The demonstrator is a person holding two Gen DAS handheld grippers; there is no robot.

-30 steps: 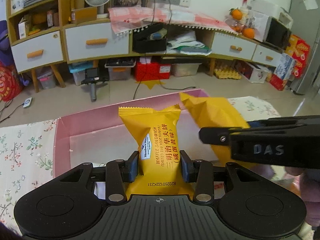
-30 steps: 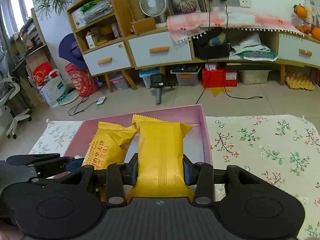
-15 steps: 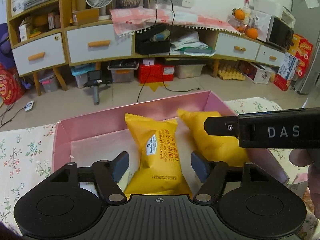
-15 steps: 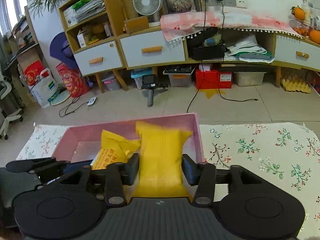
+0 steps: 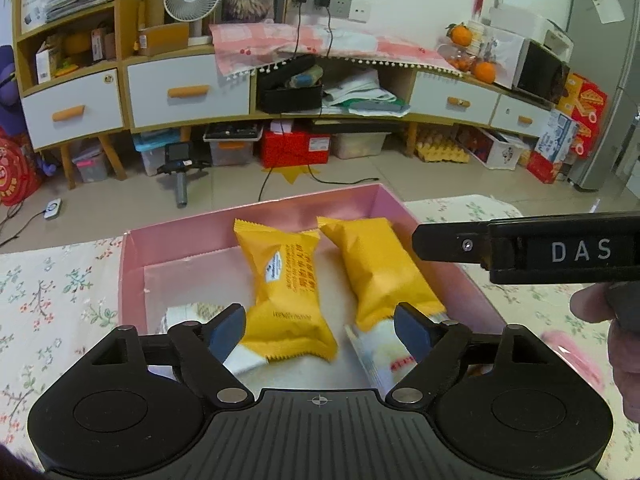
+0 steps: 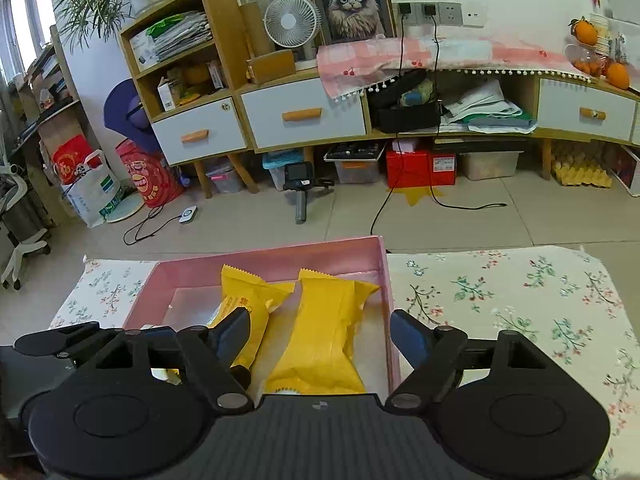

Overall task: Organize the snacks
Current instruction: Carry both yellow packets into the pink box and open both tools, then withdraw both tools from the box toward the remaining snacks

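Note:
Two yellow snack packets lie side by side in a pink box (image 5: 132, 256). The printed one (image 5: 286, 296) rests left of the plain-backed one (image 5: 380, 272). My left gripper (image 5: 320, 330) hovers over the box's near end, jaws opening wide, pads clear of both packets. In the right wrist view the same box (image 6: 280, 254) holds the printed packet (image 6: 256, 300) and the plain one (image 6: 324, 336). My right gripper (image 6: 318, 338) is above them, jaws opening, nothing pressed between them. White wrappers (image 5: 380, 356) lie under the packets.
The box sits on a floral tablecloth (image 6: 500, 300). The other gripper's black body (image 5: 532, 246) reaches in from the right in the left wrist view, with a hand (image 5: 624, 344) beneath it. Beyond the table edge are tiled floor, cabinets and storage bins.
Both grippers were shut on a yellow packet each; both let go, the packets dropped flat into the pink box, and the grippers drew back and upward.

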